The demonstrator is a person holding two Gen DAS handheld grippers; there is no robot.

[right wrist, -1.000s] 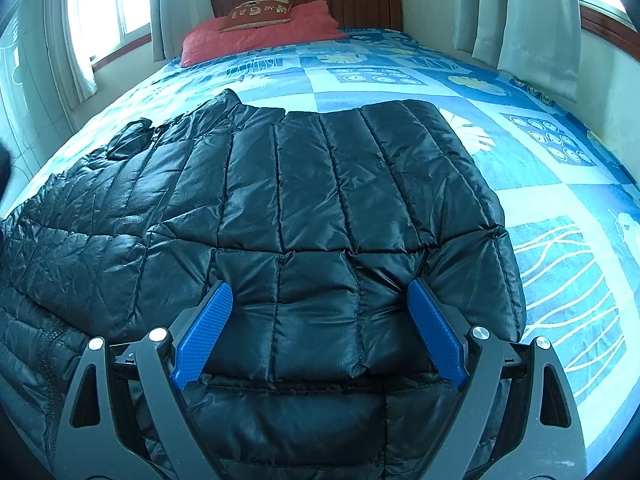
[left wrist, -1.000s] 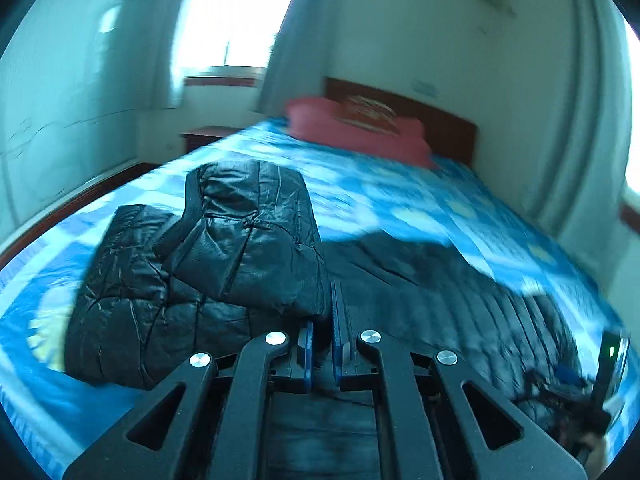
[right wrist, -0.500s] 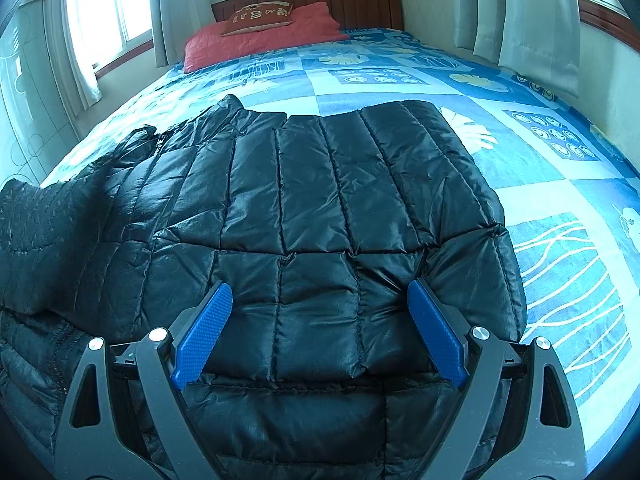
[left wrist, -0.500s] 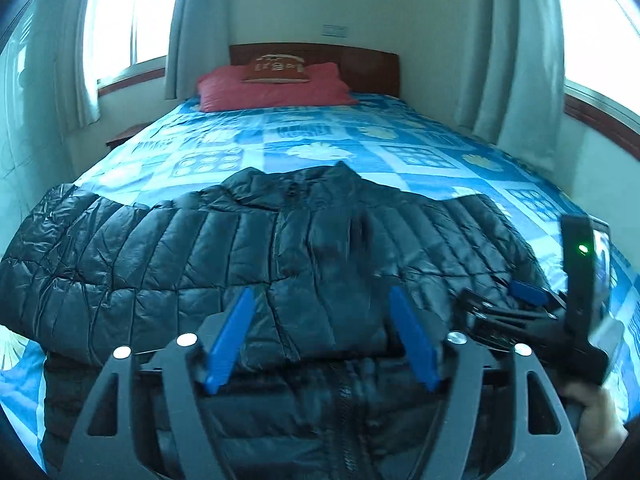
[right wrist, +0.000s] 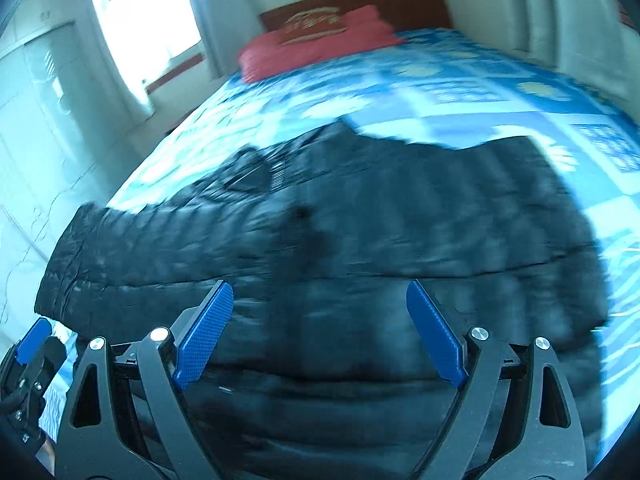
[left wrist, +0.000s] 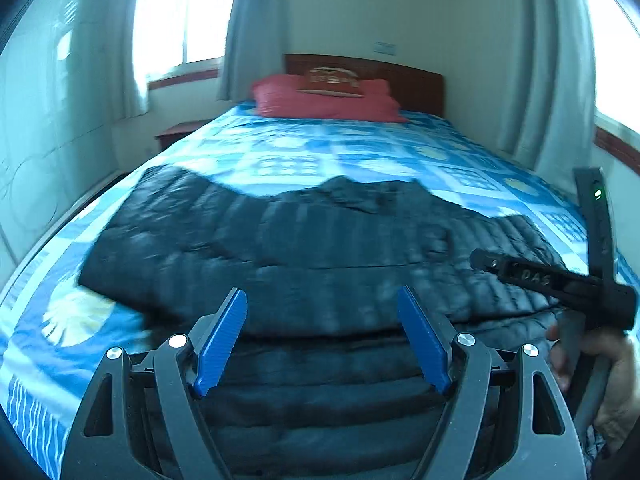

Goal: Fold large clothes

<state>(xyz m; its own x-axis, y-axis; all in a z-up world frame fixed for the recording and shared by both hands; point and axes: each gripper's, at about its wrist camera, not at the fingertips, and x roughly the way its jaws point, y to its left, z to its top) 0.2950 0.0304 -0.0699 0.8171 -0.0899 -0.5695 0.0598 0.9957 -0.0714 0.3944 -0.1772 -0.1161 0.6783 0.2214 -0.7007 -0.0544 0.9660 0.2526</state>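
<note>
Spreading across the near half of the bed (left wrist: 360,148), the black puffer jacket (left wrist: 320,240) now lies flat, its sleeve no longer bunched as a second ago. Red pillows (left wrist: 324,100) sit at twelve o'clock. At three o'clock, the right gripper (right wrist: 320,332) reads "DAS", blurred. Its jaws stand apart. The left gripper (left wrist: 322,340) jaws are opening, released from the fabric they pinched.
</note>
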